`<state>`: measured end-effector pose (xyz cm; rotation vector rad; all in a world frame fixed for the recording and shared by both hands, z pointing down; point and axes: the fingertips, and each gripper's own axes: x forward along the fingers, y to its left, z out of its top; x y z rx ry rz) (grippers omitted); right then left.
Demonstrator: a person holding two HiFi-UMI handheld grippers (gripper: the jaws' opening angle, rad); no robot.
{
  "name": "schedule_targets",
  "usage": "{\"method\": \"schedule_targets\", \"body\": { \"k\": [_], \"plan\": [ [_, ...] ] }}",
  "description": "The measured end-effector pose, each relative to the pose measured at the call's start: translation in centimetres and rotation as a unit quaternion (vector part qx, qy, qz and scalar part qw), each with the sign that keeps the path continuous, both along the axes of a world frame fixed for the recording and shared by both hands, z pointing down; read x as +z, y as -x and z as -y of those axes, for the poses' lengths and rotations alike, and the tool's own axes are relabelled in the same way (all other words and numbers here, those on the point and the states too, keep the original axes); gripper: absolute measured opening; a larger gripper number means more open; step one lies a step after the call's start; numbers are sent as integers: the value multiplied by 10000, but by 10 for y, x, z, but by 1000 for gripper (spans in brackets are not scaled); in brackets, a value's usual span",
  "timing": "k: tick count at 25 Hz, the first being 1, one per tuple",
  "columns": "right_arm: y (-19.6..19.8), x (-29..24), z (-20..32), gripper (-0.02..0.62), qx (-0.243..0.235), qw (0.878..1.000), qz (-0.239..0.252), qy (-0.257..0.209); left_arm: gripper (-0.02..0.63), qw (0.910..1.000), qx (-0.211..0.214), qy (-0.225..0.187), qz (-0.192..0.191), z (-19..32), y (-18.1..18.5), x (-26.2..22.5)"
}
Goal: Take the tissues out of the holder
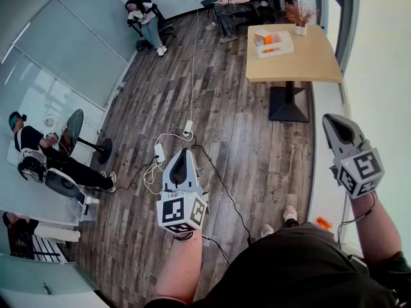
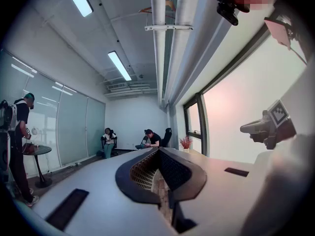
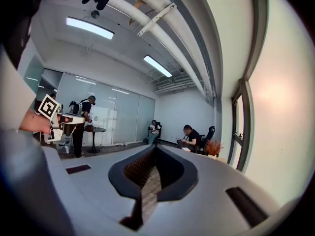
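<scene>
A white holder (image 1: pixel 276 45) with orange-and-white packs in it sits on the wooden table (image 1: pixel 302 63) at the far end of the room. Both grippers hang in the air well short of that table, over the wood floor. My left gripper (image 1: pixel 183 151) is shut with nothing between its jaws, and so is my right gripper (image 1: pixel 331 122). In the left gripper view the left gripper (image 2: pixel 158 150) points level into the room, with the right gripper (image 2: pixel 266 127) at the right edge. The right gripper (image 3: pixel 155 148) points the same way in its own view, where the left gripper (image 3: pixel 59 119) shows at the left.
A small vase of dried plants (image 1: pixel 300 15) stands at the table's far corner. Cables and a power strip (image 1: pixel 188 129) trail across the floor ahead of me. Two people sit on chairs at the back, and another stands by a small round table (image 1: pixel 76 128) at the left glass wall.
</scene>
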<state>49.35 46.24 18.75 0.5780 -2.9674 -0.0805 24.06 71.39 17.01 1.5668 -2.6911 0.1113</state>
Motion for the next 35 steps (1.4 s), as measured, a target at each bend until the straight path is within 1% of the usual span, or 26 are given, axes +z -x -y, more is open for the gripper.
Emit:
{"method": "schedule_targets", "body": {
  "k": [4,8,14,16,20,22,25,27,31,35],
  "plan": [
    [0,1,13,6,31,10000,32,48,5,10000,-68,6,45,6,4,-7],
    [3,9,32,6,54,10000,-20,51,5,9997,-233,-5,35,15,7,-5],
    [-4,20,63,6,20,9999,-112,57,5,9991,-390,176,-1,39,1,11],
    [-2,31,75,6,9,9997,-204,112,5,9988,-415,240,-6,49,-2,18],
    [5,48,100,6,-14,9994,-180,303,5,9983,-399,418,-28,68,-1,35],
    [12,54,108,6,17,9991,-205,375,5,9981,-375,496,-30,74,9,40],
    [30,58,120,6,46,9990,-211,398,5,9983,-306,489,-77,89,34,45],
    [48,59,128,6,49,9990,-187,414,5,9987,-216,462,-83,104,50,46],
    [87,57,147,6,48,9992,-177,366,5,9989,5,459,24,140,84,48],
    [126,50,165,6,177,9991,-162,358,5,9987,229,433,124,170,127,42]
  ]
}}
